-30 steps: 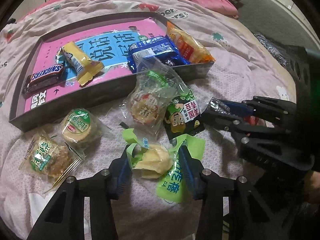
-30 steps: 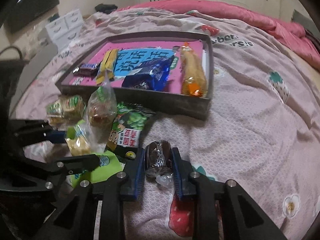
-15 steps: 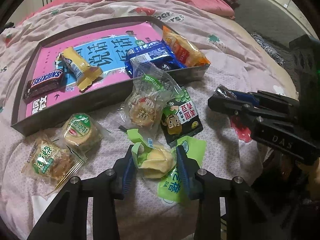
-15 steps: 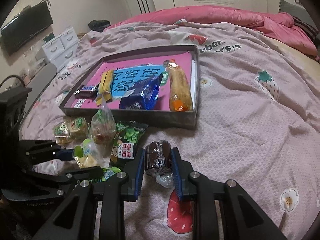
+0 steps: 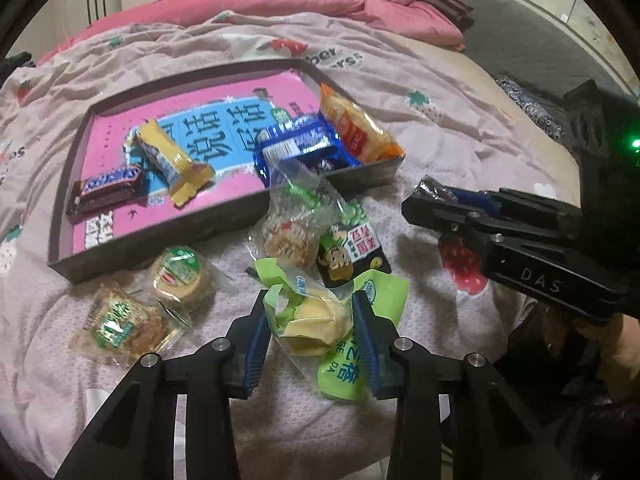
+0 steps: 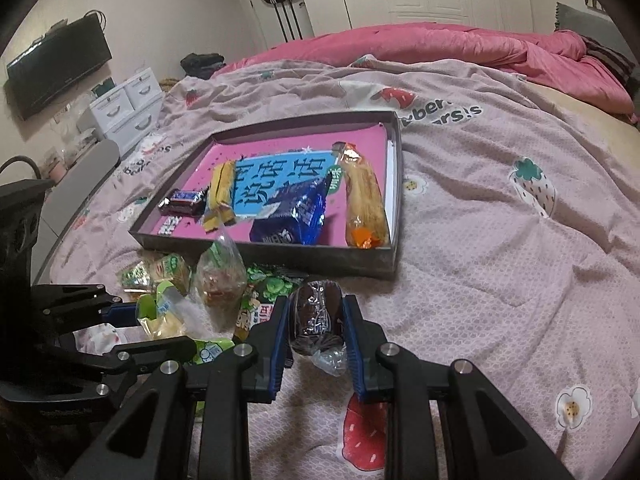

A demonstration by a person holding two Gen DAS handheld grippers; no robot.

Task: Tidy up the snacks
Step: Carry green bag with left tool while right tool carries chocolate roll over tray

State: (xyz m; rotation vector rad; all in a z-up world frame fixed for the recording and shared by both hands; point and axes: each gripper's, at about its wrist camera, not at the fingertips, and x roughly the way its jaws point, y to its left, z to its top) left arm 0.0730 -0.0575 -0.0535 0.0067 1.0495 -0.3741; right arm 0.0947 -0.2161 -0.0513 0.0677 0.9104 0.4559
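Note:
My left gripper (image 5: 312,304) is shut on a yellow pastry in a green-and-clear wrapper (image 5: 316,324), and its blue pads press the wrapper on both sides just above the bedspread. In the right wrist view this left gripper (image 6: 132,320) shows side-on at lower left with the pastry (image 6: 164,320). A dark brown cake in a clear wrapper (image 6: 316,316) stands between the pads of my right gripper (image 6: 316,304), which is shut on it. Beyond both lies the grey tray (image 5: 168,236) with a pink and blue floor.
The tray holds a Snickers bar (image 5: 106,190), a yellow bar (image 5: 172,164), a blue pack (image 5: 304,152) and an orange pack (image 5: 356,128). Loose on the bedspread are a clear cookie bag (image 5: 292,232), a dark green pack (image 5: 348,248), two round cakes (image 5: 182,276) and a flat green pack (image 5: 352,360).
The left jaws narrowed onto the pastry. Both grippers rose a little with their snacks, and the right view tipped upward, showing more of the room.

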